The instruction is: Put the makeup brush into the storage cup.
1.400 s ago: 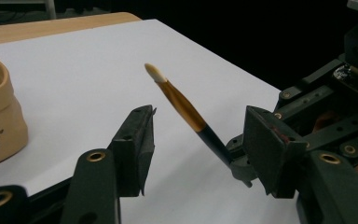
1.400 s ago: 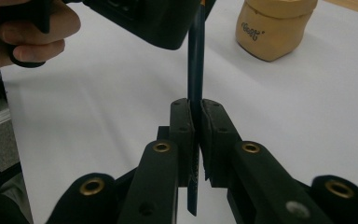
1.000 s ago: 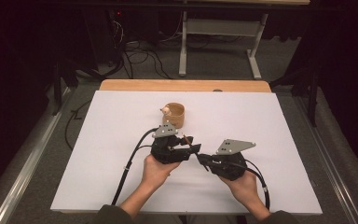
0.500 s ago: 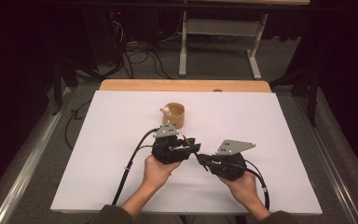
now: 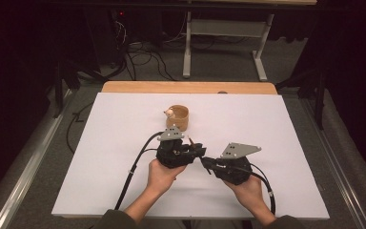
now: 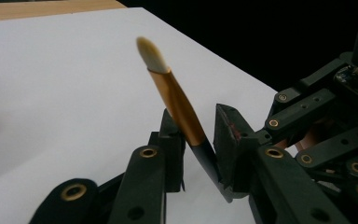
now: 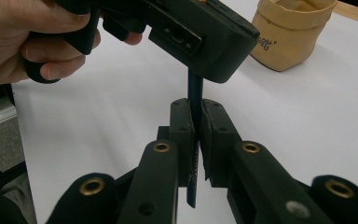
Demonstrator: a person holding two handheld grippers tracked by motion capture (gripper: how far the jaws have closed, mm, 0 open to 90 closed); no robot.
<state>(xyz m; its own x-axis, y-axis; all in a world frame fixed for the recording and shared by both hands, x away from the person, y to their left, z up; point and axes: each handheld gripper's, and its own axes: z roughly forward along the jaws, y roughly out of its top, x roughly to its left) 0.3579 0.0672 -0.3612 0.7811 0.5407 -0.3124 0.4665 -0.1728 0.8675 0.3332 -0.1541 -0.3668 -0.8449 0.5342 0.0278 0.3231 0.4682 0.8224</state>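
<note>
While both claws meet over one brush [image 6: 177, 105], right claw [image 7: 194, 140] clamps it, left claw [image 6: 196, 140] closing round it.

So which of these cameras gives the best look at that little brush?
The left gripper view: the brush shows its pale bristle tip, golden ferrule and dark handle slanting between the fingers. The right gripper view catches just the dark handle, clamped. The high view gives a tiny sliver.

Overhead light falls evenly on the white table [image 5: 124, 143], while the surrounding floor stays dim. Near jaw links blur in both gripper views; shadows seem soft.
</note>
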